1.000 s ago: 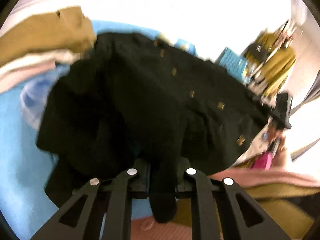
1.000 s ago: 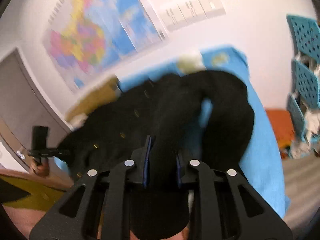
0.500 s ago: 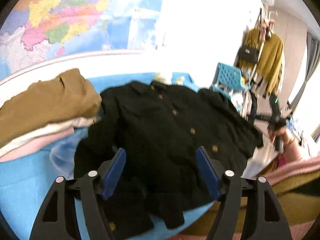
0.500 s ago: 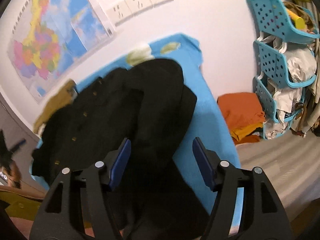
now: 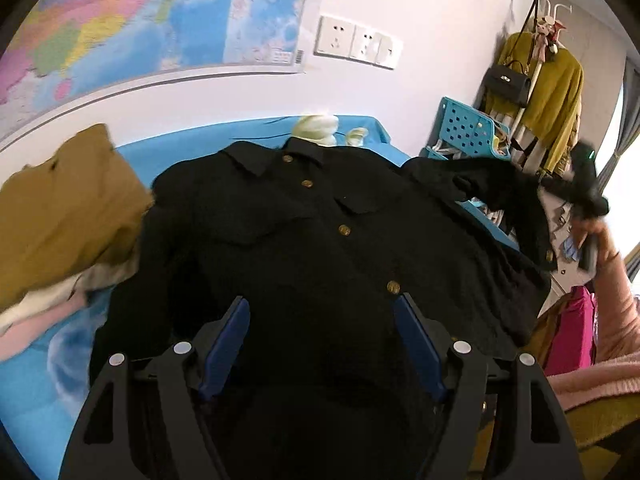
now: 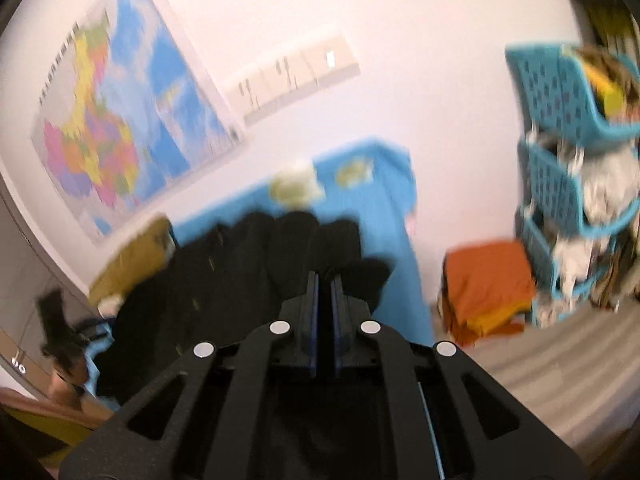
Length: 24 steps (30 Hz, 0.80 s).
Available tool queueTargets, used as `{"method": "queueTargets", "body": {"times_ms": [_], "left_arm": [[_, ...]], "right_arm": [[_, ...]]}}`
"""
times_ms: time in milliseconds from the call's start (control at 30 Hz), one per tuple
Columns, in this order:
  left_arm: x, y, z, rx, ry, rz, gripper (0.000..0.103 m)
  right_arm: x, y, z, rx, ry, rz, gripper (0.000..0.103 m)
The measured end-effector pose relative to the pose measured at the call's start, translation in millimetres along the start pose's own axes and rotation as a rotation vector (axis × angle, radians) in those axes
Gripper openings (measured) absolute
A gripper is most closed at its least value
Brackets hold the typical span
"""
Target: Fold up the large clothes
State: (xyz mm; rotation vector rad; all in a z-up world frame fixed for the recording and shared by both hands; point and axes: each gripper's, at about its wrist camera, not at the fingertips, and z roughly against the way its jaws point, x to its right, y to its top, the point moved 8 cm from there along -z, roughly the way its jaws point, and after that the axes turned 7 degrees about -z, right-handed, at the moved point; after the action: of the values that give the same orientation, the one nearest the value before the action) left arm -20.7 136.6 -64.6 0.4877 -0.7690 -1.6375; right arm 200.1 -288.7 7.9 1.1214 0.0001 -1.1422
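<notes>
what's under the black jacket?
Under the black jacket a blue sheet shows around its edges. A folded tan garment sits beside it. Anything directly beneath the jacket is covered.

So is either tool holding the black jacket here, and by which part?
The left tool is open above the black jacket, holding nothing. The right tool is shut; the left wrist view suggests it lifts the jacket's sleeve, but its own view is too blurred to confirm.

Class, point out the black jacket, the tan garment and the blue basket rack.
black jacket (image 5: pixel 320 248): left wrist view, front placket.
tan garment (image 5: pixel 64 216): left wrist view, top fold.
blue basket rack (image 6: pixel 560 104): right wrist view, top basket's wall.
</notes>
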Motion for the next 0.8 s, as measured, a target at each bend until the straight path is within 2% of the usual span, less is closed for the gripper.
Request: {"method": "queueTargets", "body": {"times_ms": [133,233,400,467,533,567,633,667,700,800], "left_arm": [[2.6,18.5,-17.4,-0.005,-0.043,-0.014,0.072],[2.9,30.0,-28.4,-0.014,-0.072,-0.032,0.072],[1.3,47.1,-34.7,0.009,-0.156,-0.025,0.074],[0.1,51.5,-33.3,0.026,-0.190,-0.020,0.075],[-3.6,53.7,-31.6,0.044,-0.220,-0.003,0.076],[-5.4,53.9,-31.6,0.045,-0.233,0.007,0.076],[-9.7,51.4,-33.5,0.036,-0.253,0.030,0.079],[-12.1,49.9,-35.1,0.031,-0.243,0.037,0.079],[-13.3,48.4,-36.6,0.023,-0.236,0.041,0.079],[-12.1,40.4,-43.8,-0.010,-0.240,0.042,0.084]], "right_arm": [[-39.8,45.4,19.0,0.047,0.071,0.048,0.006],[-94.6,52.1,11.1,0.000,0.158,0.138,0.006],[-183.2,20.8,-42.8,-0.159,0.283,0.273,0.006],[-216.8,-4.5,-80.0,-0.260,0.344,0.302,0.006],[-237.9,-31.2,-115.0,-0.348,0.367,0.324,0.007],[-243.9,-43.6,-134.8,-0.394,0.370,0.318,0.009],[-247.6,-62.1,-165.7,-0.447,0.336,0.321,0.020],[-246.2,-67.2,-177.2,-0.472,0.330,0.305,0.036],[-240.7,-69.0,-187.3,-0.476,0.304,0.304,0.047],[-214.4,-51.4,-188.1,-0.400,0.261,0.268,0.047]]}}
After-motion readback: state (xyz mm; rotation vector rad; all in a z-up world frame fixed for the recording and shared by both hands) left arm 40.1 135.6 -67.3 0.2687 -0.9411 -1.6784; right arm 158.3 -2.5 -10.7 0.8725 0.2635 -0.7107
